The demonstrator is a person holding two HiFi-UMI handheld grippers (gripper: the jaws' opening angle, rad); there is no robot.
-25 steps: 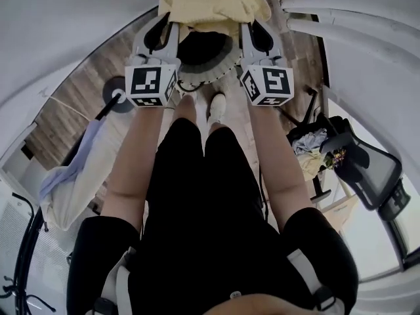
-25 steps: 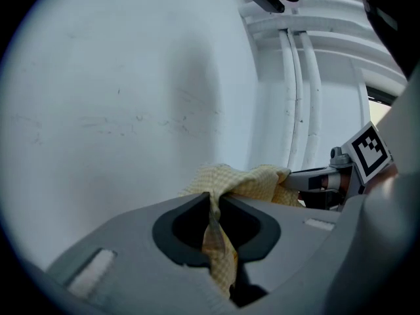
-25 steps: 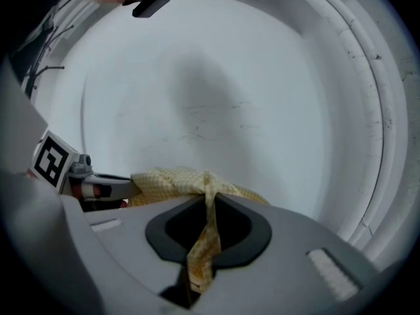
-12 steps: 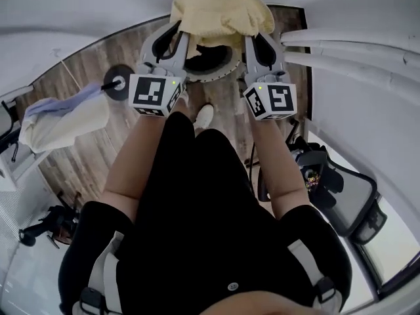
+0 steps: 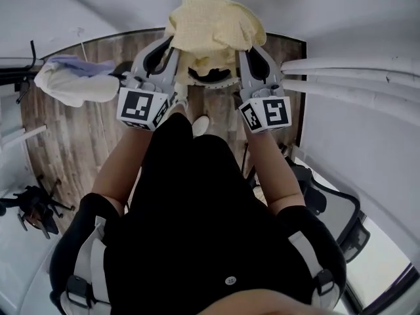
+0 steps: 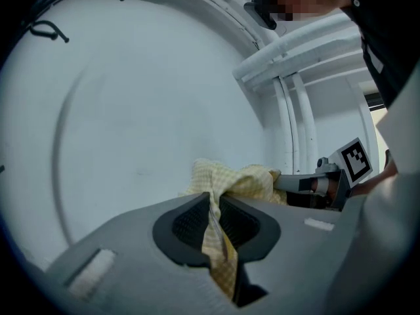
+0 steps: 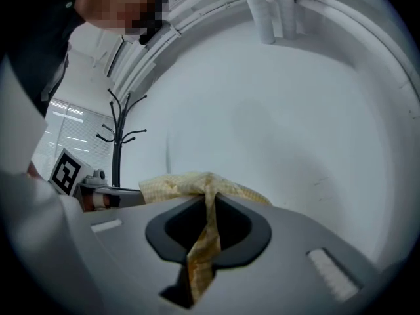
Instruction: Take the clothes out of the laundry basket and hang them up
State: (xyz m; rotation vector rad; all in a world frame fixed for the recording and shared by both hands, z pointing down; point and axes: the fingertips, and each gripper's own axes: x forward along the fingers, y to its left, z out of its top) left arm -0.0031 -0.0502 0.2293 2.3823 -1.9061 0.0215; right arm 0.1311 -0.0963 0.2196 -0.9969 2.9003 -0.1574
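A pale yellow checked garment (image 5: 213, 30) hangs bunched between my two grippers, lifted in front of a white wall. My left gripper (image 5: 172, 44) is shut on one side of the garment (image 6: 216, 231), the cloth pinched between its dark pads. My right gripper (image 5: 244, 44) is shut on the other side of the garment (image 7: 205, 238), a strip of fabric trailing through its jaws. Below the cloth, part of the round laundry basket (image 5: 211, 77) shows on the wooden floor. Each gripper appears in the other's view, the right gripper (image 6: 328, 184) and the left gripper (image 7: 92, 192).
A white and lilac cloth (image 5: 75, 81) hangs on a rail at the left. White pipes (image 5: 354, 77) run along the wall at the right. A black coat stand (image 7: 119, 143) stands behind. An office chair (image 5: 328, 209) and a tripod (image 5: 36, 205) sit on the floor.
Both grippers have risen together with the yellow garment, lifting it away from the basket. The view has swung, so the hanging cloth at the left now sits higher in the frame.
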